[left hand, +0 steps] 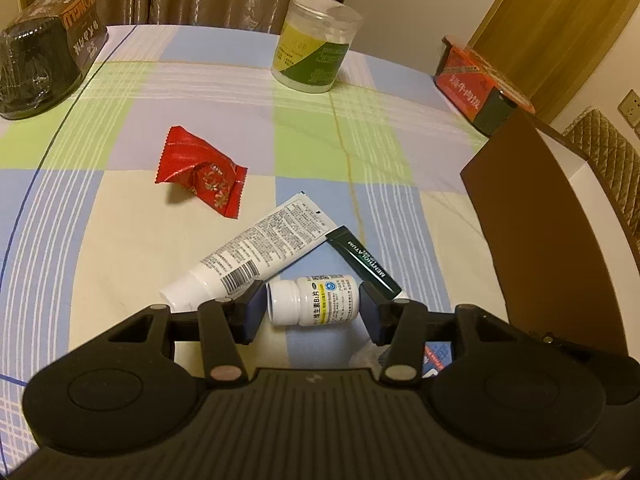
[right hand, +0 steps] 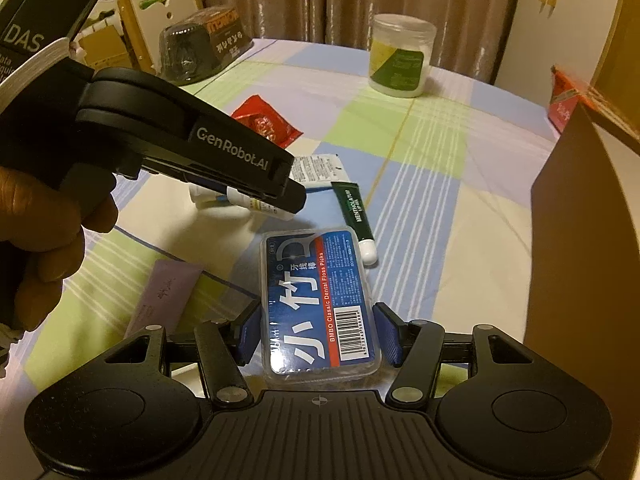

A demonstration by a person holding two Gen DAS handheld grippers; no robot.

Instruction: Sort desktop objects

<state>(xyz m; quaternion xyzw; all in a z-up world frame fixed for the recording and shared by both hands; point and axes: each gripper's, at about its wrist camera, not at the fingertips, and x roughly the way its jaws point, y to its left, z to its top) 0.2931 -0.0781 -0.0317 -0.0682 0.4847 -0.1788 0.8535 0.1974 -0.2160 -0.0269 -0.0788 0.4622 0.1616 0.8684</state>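
The left gripper [left hand: 313,307] had its blue pads pressed to the two ends of a small white pill bottle [left hand: 314,299] lying on its side, cap to the left. Just behind the bottle lay a white tube [left hand: 256,252], its cap end partly hidden by the left finger, and a dark green lip balm tube [left hand: 362,260] whose near end vanished behind the right finger.

The right gripper [right hand: 318,332] was clamped about half-wide on the long sides of a clear floss pick box [right hand: 316,304] with a blue label; the box's near end was cut off by the gripper body. A pale pink packet [right hand: 164,296] lay to its left, its print too faint to read.

Farther out on the checked tablecloth [left hand: 120,216] sat a red foil sachet [left hand: 200,172], a clear jar [left hand: 314,44] with a yellow-green label, and a dark wrapped package [left hand: 44,68]. A brown box wall [left hand: 532,216] blocked the right side, hiding part of an orange carton [left hand: 476,84].
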